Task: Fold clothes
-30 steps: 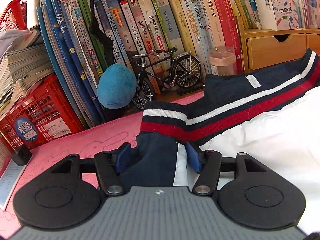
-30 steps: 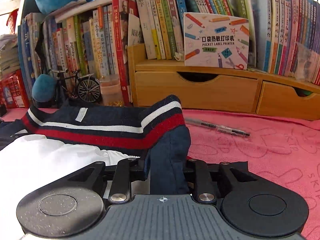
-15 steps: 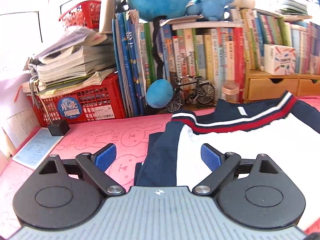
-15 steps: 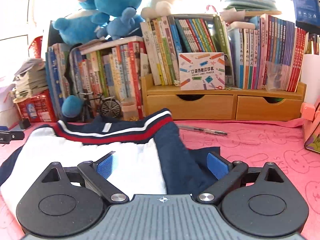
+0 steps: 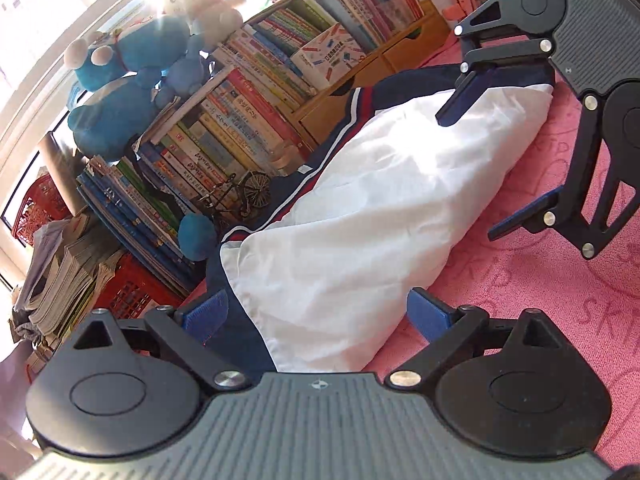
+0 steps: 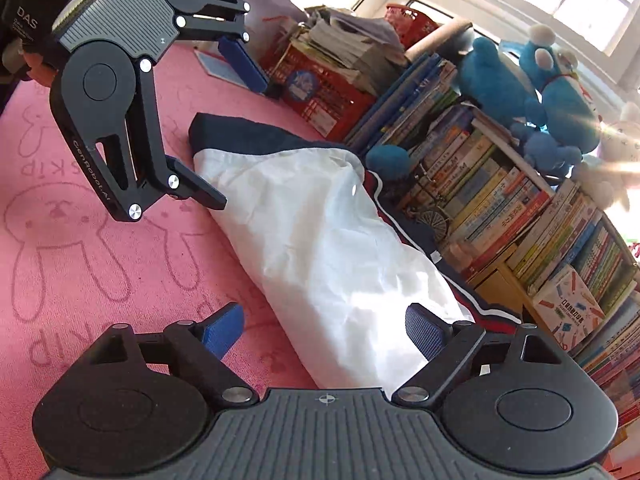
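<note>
Left claw (image 5: 316,312) wide, right claw (image 6: 324,326) wide, folded garment (image 5: 360,224) between, "SKIP" on pink mat (image 6: 80,272)

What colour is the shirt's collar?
The collar is navy with a white and a red stripe, on a white shirt. The left wrist view shows it best.

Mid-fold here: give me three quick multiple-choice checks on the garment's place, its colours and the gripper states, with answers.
1. Where does the garment lie?
A. on the pink mat
B. in the red crate
C. on the wooden drawers

2. Which colour shows most on its upper face?
A. red
B. white
C. green

3. How do the two grippers stand?
A. both shut on cloth
B. left shut, right open
C. both open

Answers: 1 A, pink mat shows around the garment in both views. 2 B, a broad white panel with navy edges and a red-and-white stripe. 3 C, the left gripper and right gripper both have pads spread wide, holding nothing.
</note>
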The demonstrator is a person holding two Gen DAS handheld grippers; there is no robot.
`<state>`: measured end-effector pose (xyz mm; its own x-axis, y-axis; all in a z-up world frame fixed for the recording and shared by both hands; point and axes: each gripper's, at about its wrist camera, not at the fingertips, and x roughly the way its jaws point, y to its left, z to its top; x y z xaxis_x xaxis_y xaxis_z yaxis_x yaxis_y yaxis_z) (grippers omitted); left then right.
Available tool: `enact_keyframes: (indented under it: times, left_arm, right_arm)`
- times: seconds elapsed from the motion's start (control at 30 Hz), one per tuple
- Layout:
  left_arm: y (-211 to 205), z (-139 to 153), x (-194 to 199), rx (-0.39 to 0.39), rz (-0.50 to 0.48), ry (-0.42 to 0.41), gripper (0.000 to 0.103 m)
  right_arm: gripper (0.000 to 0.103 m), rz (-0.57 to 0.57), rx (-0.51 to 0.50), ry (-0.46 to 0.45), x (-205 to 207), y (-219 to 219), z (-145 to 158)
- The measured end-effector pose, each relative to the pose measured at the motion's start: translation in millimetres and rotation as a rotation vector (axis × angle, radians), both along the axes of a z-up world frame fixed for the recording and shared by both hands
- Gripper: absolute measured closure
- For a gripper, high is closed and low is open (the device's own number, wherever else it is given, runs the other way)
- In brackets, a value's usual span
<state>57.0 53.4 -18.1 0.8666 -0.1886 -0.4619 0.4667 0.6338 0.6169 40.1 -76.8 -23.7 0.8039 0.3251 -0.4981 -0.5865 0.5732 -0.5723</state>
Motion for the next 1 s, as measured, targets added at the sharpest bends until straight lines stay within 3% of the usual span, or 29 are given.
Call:
enact_keyframes:
  times: [0.13, 0.2, 0.27, 0.33, 0.4, 0.5, 0.63, 0.7, 0.73, 0.9, 1.0]
  left_arm:
    - [-19.3, -14.3, 14.1, 0.052, -0.074, -0.004, 0.007]
    - [-29.5, -23.5, 22.7, 0.077, -0.105, -0.003, 0.014]
    - [-36.1, -30.7, 27.9, 0.105, -0.134, -0.024, 0.026]
    - [-40.9, -34.3, 33.4, 0.122, -0.141, -0.053, 0.037]
    - [-44.8, -36.8, 40.7, 0.128, -0.134, -0.069, 0.058]
    - [-39.3, -28.2, 50.4, 0.068, -0.129, -0.012, 0.070]
    - [-34.2, -24.2, 52.7, 0.064, -0.111, 0.027, 0.071]
    - [-32.2, -28.5, 57.8, 0.096, -0.072, 0.064, 0.074]
    - [-26.9, -31.5, 62.1, 0.110, -0.039, 0.083, 0.076]
    - [11.8, -20.9, 73.1, 0.031, 0.060, 0.155, 0.075]
    - [32.4, -20.3, 72.3, 0.059, 0.127, 0.140, 0.075]
  right_arm:
    - [0.047, 0.023, -0.058, 0.010, 23.0, 15.2, -10.4]
    - [0.070, 0.018, -0.004, 0.033, 31.5, 13.3, -6.0]
    - [0.075, 0.006, 0.081, 0.053, 36.9, 4.1, 4.0]
    - [0.076, 0.012, 0.119, 0.042, 37.0, -3.8, 10.8]
    - [0.075, 0.044, 0.116, 0.028, 32.9, -7.8, 13.7]
    - [0.069, 0.119, 0.024, -0.030, 21.7, -0.9, 7.0]
    - [0.067, 0.159, -0.039, -0.041, 24.7, 10.4, -4.0]
    - [0.078, 0.164, -0.085, -0.062, 27.1, 9.0, -9.8]
    - [0.078, 0.164, -0.113, -0.075, 27.2, 5.5, -13.0]
    - [0.081, 0.072, -0.223, -0.080, 26.5, -46.5, -29.6]
    - [0.082, -0.032, -0.237, -0.055, 28.8, -90.6, -37.7]
